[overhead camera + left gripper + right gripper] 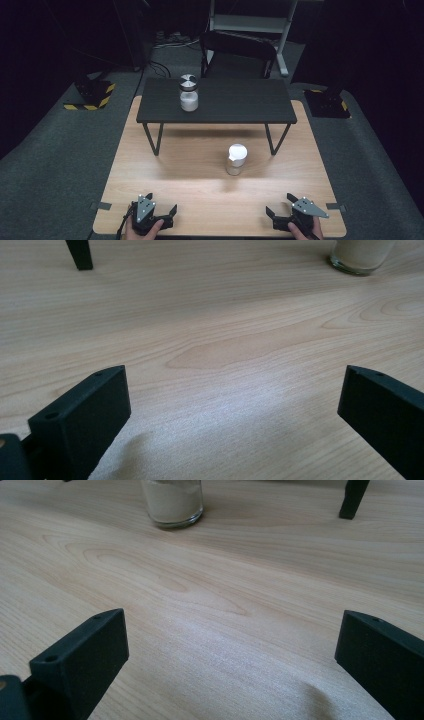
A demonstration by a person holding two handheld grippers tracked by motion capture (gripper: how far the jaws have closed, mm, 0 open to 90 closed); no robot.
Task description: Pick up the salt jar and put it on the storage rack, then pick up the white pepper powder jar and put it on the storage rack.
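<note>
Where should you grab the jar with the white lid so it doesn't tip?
Probably around the glass body of the jar, below its white lid. It stands upright on the table with open space all round, so come in level from the near side. The right gripper is nearest, its fingers open wide; the round sides suit a squeeze from left and right.

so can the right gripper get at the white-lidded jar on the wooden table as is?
Probably yes. The right gripper is open and aimed roughly toward the jar, with bare wooden table between them. The small black table's leg stands off to the side.
</note>
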